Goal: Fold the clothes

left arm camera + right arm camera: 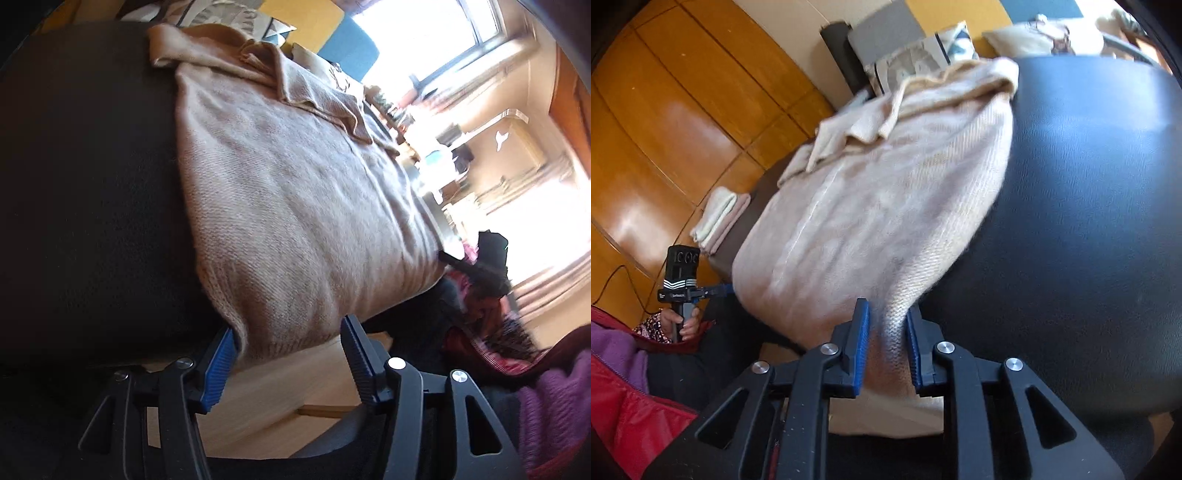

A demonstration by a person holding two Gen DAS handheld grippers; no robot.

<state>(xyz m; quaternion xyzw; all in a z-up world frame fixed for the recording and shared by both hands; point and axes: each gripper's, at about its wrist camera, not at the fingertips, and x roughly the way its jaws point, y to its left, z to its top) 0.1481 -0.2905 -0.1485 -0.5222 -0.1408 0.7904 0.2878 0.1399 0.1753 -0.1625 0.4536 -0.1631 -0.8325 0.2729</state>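
Beside sweater (871,206), folded towels (720,218)

A lived-in home room. Patterned cushions (916,61) lie behind a dark padded seat (1089,184), beside wooden panelling (683,110). A sunlit window (424,37) stands above cluttered shelves (454,147).

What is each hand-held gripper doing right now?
Left hand-held gripper: open, jaws wide around the hem of the beige knitted sweater, not pressing.
Right hand-held gripper: shut on the sweater's hem corner.
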